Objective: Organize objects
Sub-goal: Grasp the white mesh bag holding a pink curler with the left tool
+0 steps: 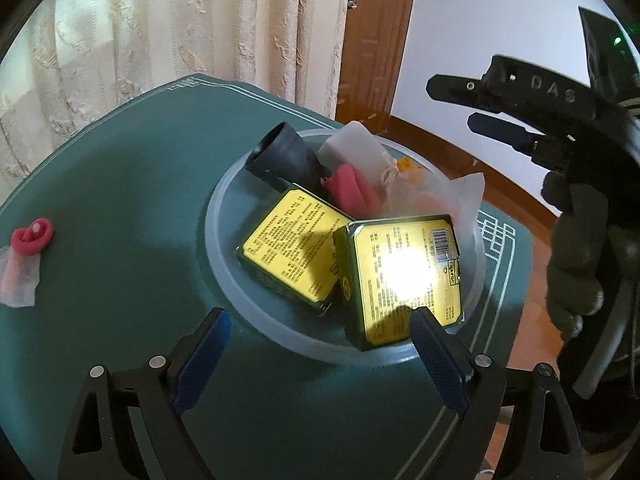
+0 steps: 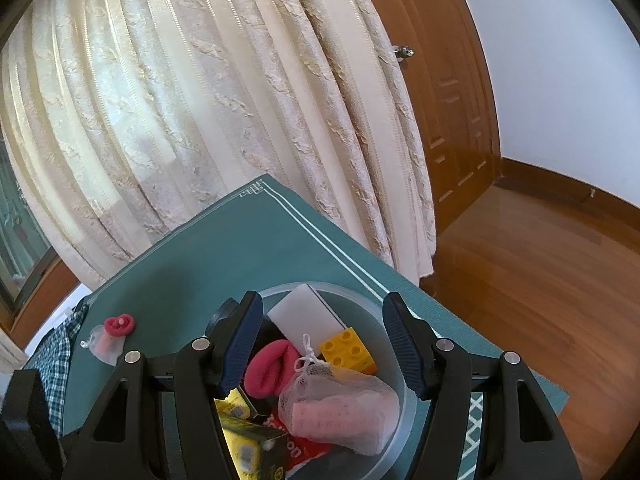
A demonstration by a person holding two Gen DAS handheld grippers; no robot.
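A translucent round bowl (image 1: 224,280) (image 2: 408,412) on the green mat holds two yellow-and-green boxes (image 1: 292,236) (image 1: 404,276), a black cylinder (image 1: 280,152), a red roll (image 1: 352,192) (image 2: 268,368), a white block (image 2: 304,316), a yellow brick (image 2: 348,348) and a mesh bag with something pink inside (image 2: 340,408). One box leans on the other. My left gripper (image 1: 320,320) is open at the bowl's near rim, its right fingertip in front of the leaning box. My right gripper (image 2: 322,320) (image 1: 451,102) hovers open above the bowl, held by a gloved hand.
A small red piece on a second mesh bag (image 1: 32,236) (image 2: 118,325) lies alone on the mat (image 1: 120,160), left of the bowl. A checked cloth (image 2: 56,360) hangs at the table's left edge. Curtains, a wooden door and wood floor (image 2: 540,280) lie beyond.
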